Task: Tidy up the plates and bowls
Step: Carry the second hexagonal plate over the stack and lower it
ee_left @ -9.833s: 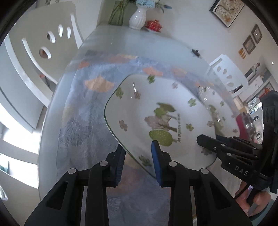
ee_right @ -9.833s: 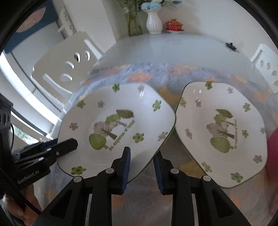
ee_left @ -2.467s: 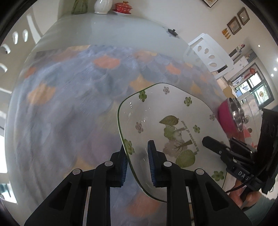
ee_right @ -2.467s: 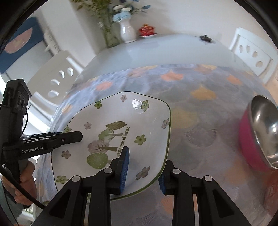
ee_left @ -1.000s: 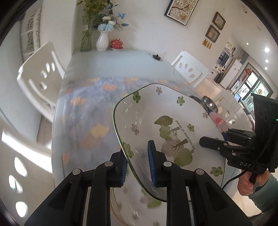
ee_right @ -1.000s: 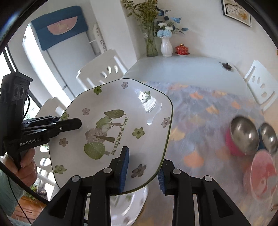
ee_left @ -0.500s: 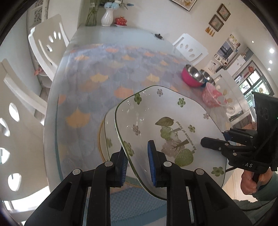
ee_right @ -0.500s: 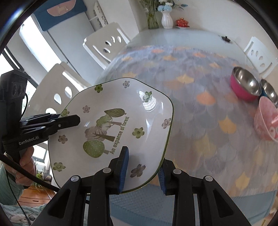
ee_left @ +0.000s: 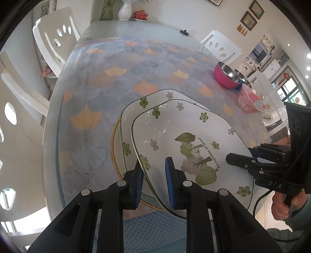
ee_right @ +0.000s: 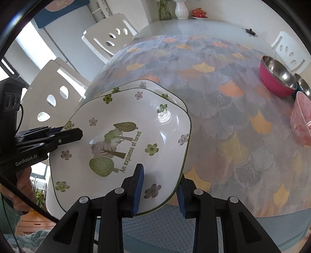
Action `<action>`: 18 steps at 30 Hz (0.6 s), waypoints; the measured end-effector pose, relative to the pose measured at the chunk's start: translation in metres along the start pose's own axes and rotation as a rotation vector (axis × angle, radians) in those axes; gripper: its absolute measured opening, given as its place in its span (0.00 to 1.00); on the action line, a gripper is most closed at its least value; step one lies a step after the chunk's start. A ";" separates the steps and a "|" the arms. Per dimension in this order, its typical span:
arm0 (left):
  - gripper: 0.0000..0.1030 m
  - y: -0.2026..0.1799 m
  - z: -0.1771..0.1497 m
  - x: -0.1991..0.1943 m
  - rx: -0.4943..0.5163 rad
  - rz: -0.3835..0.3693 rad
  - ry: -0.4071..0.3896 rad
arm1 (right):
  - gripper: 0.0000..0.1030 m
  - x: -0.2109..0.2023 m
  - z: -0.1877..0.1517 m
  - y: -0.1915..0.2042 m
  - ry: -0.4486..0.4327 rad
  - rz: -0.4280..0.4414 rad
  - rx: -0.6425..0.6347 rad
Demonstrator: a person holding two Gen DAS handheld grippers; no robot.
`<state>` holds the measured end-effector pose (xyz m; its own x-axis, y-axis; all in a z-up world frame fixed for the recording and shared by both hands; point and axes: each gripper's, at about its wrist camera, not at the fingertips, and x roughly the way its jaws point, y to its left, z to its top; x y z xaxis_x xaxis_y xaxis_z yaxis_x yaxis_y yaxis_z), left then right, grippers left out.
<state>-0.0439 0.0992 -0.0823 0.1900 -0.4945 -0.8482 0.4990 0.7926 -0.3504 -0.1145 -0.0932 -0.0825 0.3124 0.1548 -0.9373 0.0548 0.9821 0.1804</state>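
A white squarish plate with a forest print (ee_left: 184,136) (ee_right: 124,140) is held between both grippers just above a matching plate (ee_left: 136,109) (ee_right: 151,85) that lies on the table near its front edge. My left gripper (ee_left: 154,183) is shut on the held plate's left rim. My right gripper (ee_right: 158,192) is shut on its right rim. Under the lower plate a round gold-rimmed plate (ee_left: 114,148) peeks out. Whether the held plate touches the lower one I cannot tell.
A pink steel bowl (ee_left: 226,77) (ee_right: 277,77), a second steel bowl (ee_right: 303,85) and a pink patterned bowl (ee_left: 250,101) (ee_right: 302,124) sit at the table's right side. White chairs (ee_left: 54,39) stand on the left. A vase (ee_left: 124,9) stands far back.
Both grippers have carried the plate from mid-air down toward the near table edge; it now hovers low over the matching plate, nearly aligned with it.
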 end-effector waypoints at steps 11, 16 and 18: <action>0.17 0.018 0.007 0.008 -0.045 -0.001 -0.009 | 0.29 0.011 0.000 0.011 -0.001 -0.073 -0.022; 0.18 0.021 0.008 0.005 -0.058 0.012 -0.010 | 0.29 0.011 0.004 0.006 -0.001 -0.078 0.034; 0.18 0.027 0.006 0.003 -0.064 0.019 -0.001 | 0.29 0.008 0.006 0.006 -0.007 -0.073 0.046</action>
<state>-0.0247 0.1165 -0.0916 0.2000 -0.4797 -0.8543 0.4403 0.8229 -0.3590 -0.1061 -0.0864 -0.0874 0.3124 0.0822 -0.9464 0.1208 0.9847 0.1254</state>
